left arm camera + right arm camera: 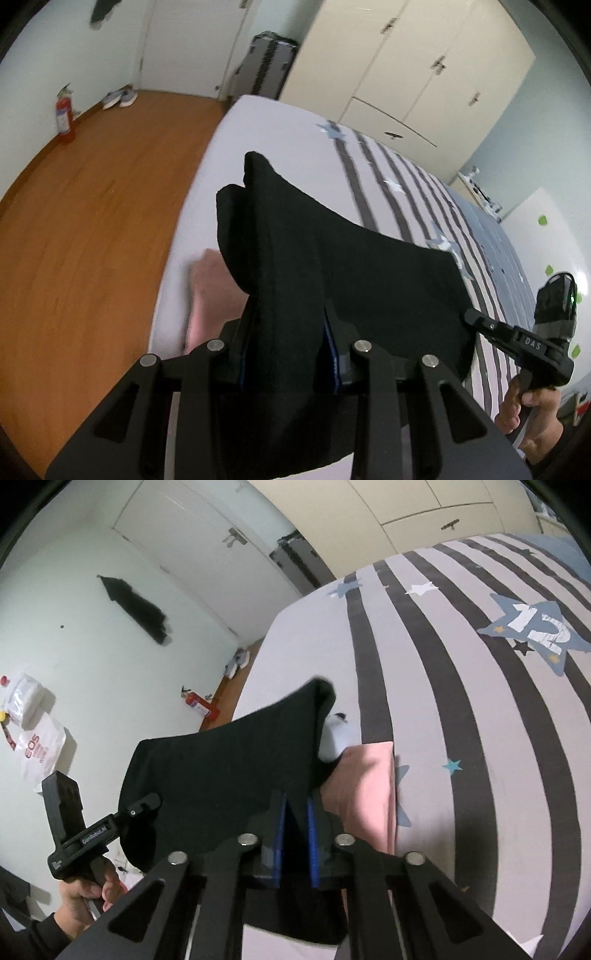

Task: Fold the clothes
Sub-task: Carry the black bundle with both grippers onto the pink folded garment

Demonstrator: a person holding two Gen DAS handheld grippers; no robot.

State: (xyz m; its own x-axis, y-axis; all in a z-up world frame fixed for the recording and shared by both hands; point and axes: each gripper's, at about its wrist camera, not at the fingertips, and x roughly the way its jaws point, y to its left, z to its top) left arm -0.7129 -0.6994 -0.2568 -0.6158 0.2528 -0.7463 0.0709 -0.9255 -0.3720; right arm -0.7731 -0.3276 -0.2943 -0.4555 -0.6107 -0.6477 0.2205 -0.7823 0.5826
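Observation:
A black garment (332, 251) hangs stretched in the air between both grippers, above the bed. My left gripper (290, 325) is shut on one bunched edge of it, with cloth draped over the fingers. My right gripper (471, 316), held by a hand at the right, clamps the opposite edge. In the right wrist view the black garment (229, 768) fills the jaws of the right gripper (297, 812), which is shut on it, and the left gripper (153, 799) pinches the far corner. A folded pink garment (365, 786) lies on the bed below, also visible as the pink garment (210, 295).
The bed (295, 147) has a white sheet with dark stripes and stars. A small white item (338, 738) lies beside the pink garment. Left of the bed is wooden floor (92, 221) with a fire extinguisher (63, 118) and shoes (120, 98). A wardrobe (406, 66) stands behind.

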